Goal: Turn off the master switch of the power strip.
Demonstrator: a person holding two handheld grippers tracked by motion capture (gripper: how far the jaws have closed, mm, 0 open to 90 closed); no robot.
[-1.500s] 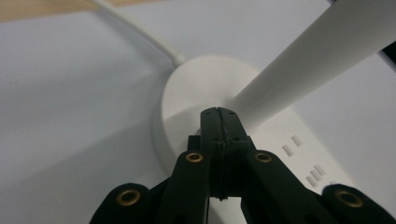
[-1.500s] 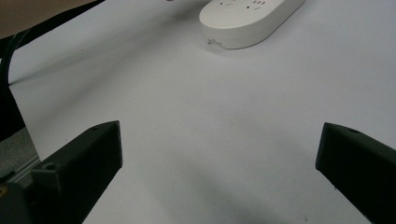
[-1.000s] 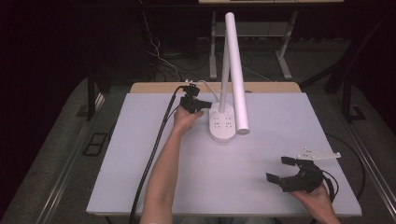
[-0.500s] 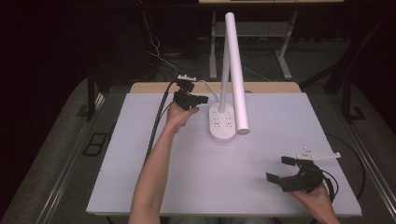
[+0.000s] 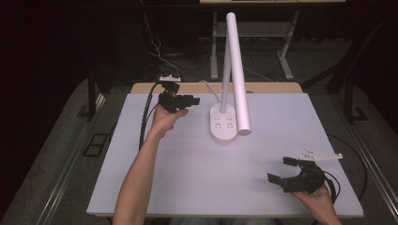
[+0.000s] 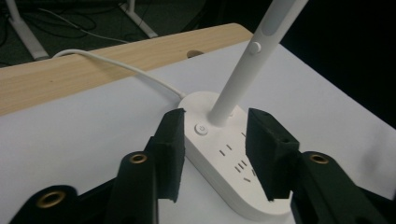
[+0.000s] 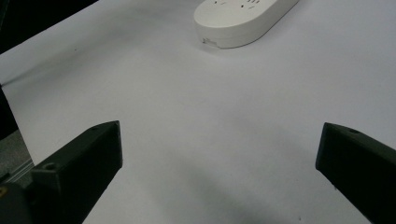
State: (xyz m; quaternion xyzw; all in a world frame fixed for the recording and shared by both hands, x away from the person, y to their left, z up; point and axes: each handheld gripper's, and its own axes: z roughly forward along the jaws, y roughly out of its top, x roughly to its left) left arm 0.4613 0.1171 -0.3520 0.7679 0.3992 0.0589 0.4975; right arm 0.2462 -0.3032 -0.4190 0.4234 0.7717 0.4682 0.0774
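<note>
A white desk lamp with an oval plastic base full of socket slots point(image 5: 224, 124) is parked toward the far middle of the pale grey table top point(image 5: 197, 164), with its slim stem rising from the back of the base and a long white tube head point(image 5: 238, 75) sloping down over the right side. A thin white cord point(image 6: 126, 70) is trailed off the base across the light wooden strip at the table's far edge point(image 6: 70, 74). The black two-jaw left gripper point(image 5: 180, 101) is held up just left of the base, clear of it, and its jaws have just been opening, so they're parted partway with nothing pinched; in the left gripper view the round power button point(image 6: 201, 129) is lined up between them. The black right gripper point(image 5: 281, 171) is kept near the front right corner, well apart from the lamp, jaws spread wide over bare table.
</note>
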